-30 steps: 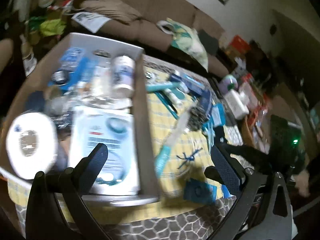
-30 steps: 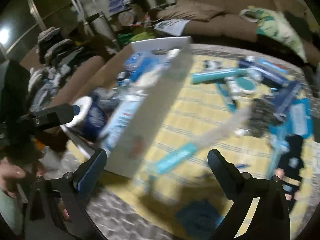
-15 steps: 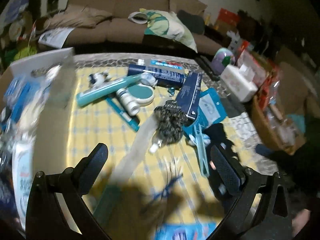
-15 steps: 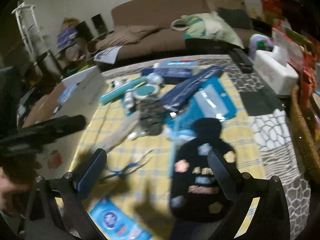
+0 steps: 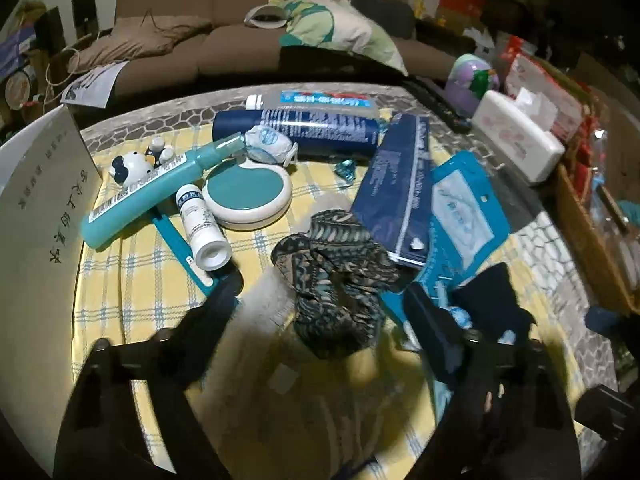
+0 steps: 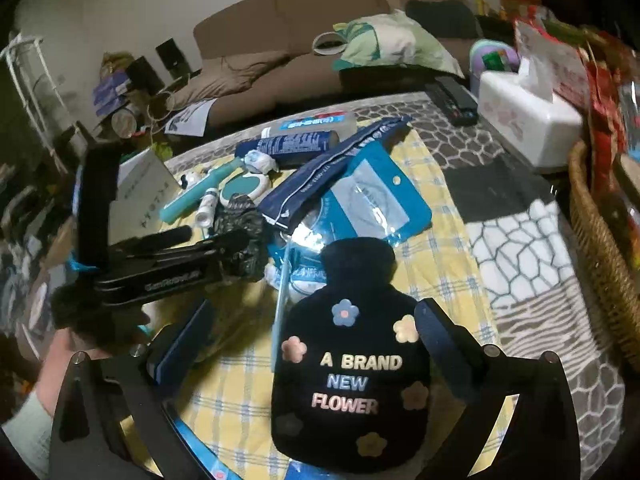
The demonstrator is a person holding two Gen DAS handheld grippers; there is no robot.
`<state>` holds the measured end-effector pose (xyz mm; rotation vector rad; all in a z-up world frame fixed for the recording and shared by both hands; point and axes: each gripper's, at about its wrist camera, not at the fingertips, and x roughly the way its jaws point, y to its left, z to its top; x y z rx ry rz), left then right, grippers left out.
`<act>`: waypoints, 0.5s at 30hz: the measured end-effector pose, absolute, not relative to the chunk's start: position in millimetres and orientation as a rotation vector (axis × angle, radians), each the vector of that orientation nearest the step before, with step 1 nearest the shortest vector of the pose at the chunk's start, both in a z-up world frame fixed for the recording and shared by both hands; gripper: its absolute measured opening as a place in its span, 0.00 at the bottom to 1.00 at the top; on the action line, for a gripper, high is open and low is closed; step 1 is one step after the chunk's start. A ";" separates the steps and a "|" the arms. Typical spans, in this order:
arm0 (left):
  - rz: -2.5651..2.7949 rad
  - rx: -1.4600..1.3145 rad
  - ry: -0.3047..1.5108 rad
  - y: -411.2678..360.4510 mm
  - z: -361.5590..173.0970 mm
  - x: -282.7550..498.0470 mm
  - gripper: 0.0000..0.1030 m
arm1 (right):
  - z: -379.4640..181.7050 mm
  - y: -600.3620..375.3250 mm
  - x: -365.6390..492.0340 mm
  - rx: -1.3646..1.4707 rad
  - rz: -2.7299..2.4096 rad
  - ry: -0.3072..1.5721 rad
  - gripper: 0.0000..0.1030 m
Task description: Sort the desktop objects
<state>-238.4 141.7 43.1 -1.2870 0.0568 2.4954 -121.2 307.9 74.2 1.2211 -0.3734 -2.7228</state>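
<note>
A crumpled dark patterned cloth (image 5: 336,276), soft and bunched with teal and tan markings, lies near the middle of the yellow checked tablecloth (image 5: 120,280), and your left gripper (image 5: 324,300) has its two black fingers on either side of it; the jaws are closing, with the cloth between them, though the pads do not yet press on it. Your right gripper (image 6: 316,320) stands spread wide over a black plush hot-water-bottle-shaped cover (image 6: 352,376), fuzzy, dotted with pastel flowers and lettered "A BRAND NEW FLOWER", holding nothing. Just beyond the cloth rest a glossy navy pouch (image 5: 400,184) and a flat blue plastic packet (image 5: 464,216) with a clear window, the pouch overlapping the packet's edge. To the left lie a round cream compact with a teal lid (image 5: 248,192), a small white cylindrical bottle (image 5: 200,228) on its side, a long teal tube (image 5: 152,196), and a little black-and-white cow figurine (image 5: 132,164). Farther back a dark blue cylinder (image 5: 296,130) lies across the table beside a clear tube with a blue label (image 5: 320,100). At the far left stands the pale wall of a cardboard box (image 5: 44,184); its contents are hidden. On the right sit a white tissue box (image 6: 524,120) holding tissues and a woven basket (image 6: 600,240).
</note>
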 end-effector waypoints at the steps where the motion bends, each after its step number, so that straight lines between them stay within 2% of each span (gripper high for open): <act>1: 2.491 -1.299 0.058 142.8 40.4 -240.6 0.64 | 73.3 309.0 -120.8 1.226 -2.719 -0.374 0.99; 4: 2.467 -1.296 0.035 142.3 37.7 -242.1 0.37 | 73.0 309.7 -120.0 1.235 -2.722 -0.357 0.99; 5: 2.466 -1.290 0.029 141.4 38.6 -240.9 0.18 | 73.0 310.8 -119.1 1.233 -2.719 -0.368 0.99; 6: 2.463 -1.293 0.016 139.4 39.2 -240.1 0.09 | 72.8 311.9 -118.8 1.231 -2.718 -0.376 0.99; 9: 2.435 -1.281 -0.091 125.1 47.5 -233.9 0.08 | 72.5 312.2 -118.1 1.228 -2.714 -0.384 0.99; 15: 2.429 -1.220 -0.155 97.0 75.1 -206.2 0.08 | 76.7 305.6 -117.3 1.200 -2.691 -0.394 0.99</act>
